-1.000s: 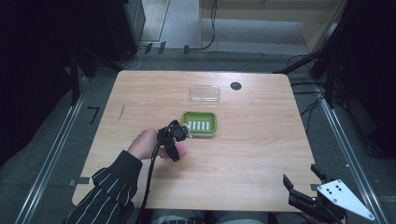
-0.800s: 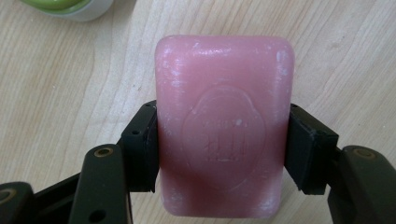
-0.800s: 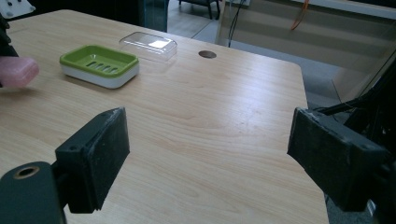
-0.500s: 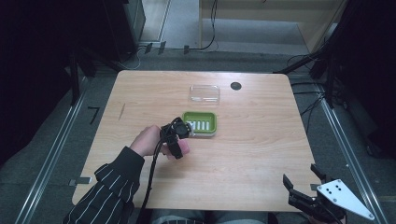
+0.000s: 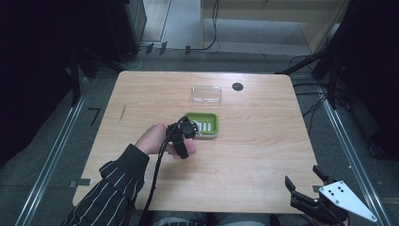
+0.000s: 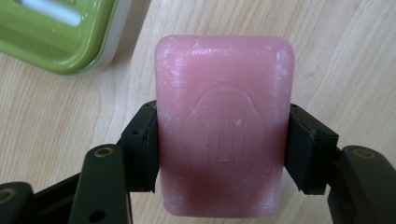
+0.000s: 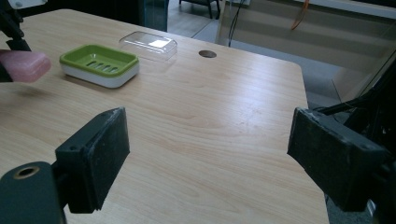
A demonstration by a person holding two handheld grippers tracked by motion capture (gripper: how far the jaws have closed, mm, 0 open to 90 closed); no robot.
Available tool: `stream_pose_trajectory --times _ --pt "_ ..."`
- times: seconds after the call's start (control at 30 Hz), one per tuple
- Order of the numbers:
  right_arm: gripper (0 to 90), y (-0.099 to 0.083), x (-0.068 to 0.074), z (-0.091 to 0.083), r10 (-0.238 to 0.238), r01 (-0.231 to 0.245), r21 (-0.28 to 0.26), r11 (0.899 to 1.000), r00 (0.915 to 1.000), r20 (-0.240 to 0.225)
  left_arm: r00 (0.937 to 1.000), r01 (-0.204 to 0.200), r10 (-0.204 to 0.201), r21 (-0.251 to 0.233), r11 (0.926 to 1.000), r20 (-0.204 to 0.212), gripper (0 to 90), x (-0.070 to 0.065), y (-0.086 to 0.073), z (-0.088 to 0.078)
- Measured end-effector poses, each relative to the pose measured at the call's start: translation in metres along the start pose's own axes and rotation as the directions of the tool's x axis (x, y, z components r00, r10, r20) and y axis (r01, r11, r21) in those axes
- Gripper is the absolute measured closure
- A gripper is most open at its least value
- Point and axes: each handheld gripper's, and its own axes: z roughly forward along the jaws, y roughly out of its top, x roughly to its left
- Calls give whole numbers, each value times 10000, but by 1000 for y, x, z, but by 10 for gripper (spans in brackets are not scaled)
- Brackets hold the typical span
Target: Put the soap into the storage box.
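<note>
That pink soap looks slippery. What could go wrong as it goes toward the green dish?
1. The left gripper clamps the pink soap only by its two long sides, near the lower half. A smooth bar might slide or tip out above the table.
2. The green soap dish lies close beside the gripper and looks light, so a low approach could nudge it.
3. The clear lid lies just behind the dish and could get bumped.

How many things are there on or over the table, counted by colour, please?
Pink: 1, the soap bar, held in the left gripper over the table
Green: 1, the soap dish
Clear: 1, the plastic lid
Total: 3
</note>
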Motion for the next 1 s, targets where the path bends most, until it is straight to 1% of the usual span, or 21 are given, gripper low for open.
stream_pose_trajectory --times 0.03,0.07,0.17,0.27,0.3,0.33,0.37,0.47,0.53,0.63,0.67,0.73,0.77,0.83,0.9,1.0 --pt "129 0 0 0 -11 11 -11 10000 10000 2 9999 -99 99 15 9999 37 382 0 1 -1" --pt "129 0 0 0 4 -4 6 10000 10000 -1 10000 -88 88 -59 9999 32 383 0 2 -2" --pt "129 0 0 0 -1 1 19 10000 10000 6 10000 -93 94 -77 9999 34 382 1 3 -3" --pt "129 0 0 0 -5 5 22 10000 10000 6 9998 -187 188 -109 9998 14 382 2 5 -4" --pt "129 0 0 0 -4 4 22 10000 10000 16 9997 -225 225 -24 9997 3 382 3 6 -5" --pt "129 0 0 0 -5 5 23 10000 10000 18 9996 -269 269 -109 9996 -35 382 3 7 -5" --pt "129 0 0 0 -4 4 22 10000 10000 24 9996 -280 280 -9 9996 -8 382 3 9 -6" --pt "129 0 0 0 -23 23 13 10000 10000 31 9993 -375 374 -147 9992 -37 382 4 13 -7" --pt "129 0 0 0 -8 8 19 10000 10000 20 9987 -505 505 -118 9987 -60 382 4 16 -8" --pt "129 0 0 0 -9 9 19 10000 10000 24 9985 -549 548 -146 9984 -70 382 4 19 -9" --pt "129 0 0 0 -7 7 18 10000 10000 25 9980 -629 628 -149 9979 -88 383 4 20 -9" --pt "129 0 0 0 -3 3 11 10000 10000 31 9980 -619 617 -163 9980 -100 382 4 22 -10" --pt "129 0 0 0 -6 6 10 10000 10000 33 9974 -711 710 -113 9974 -123 382 4 23 -11" --pt "129 0 0 0 -28 28 -8 10000 10000 40 9968 -790 787 -182 9967 -166 382 5 24 -13" --pt "129 0 0 0 -29 29 7 10000 10000 43 9966 -802 796 -288 9964 -213 382 7 24 -16" --pt "129 0 0 0 -25 25 -9 10000 10000 55 9968 -762 755 -254 9968 -248 382 9 25 -18"
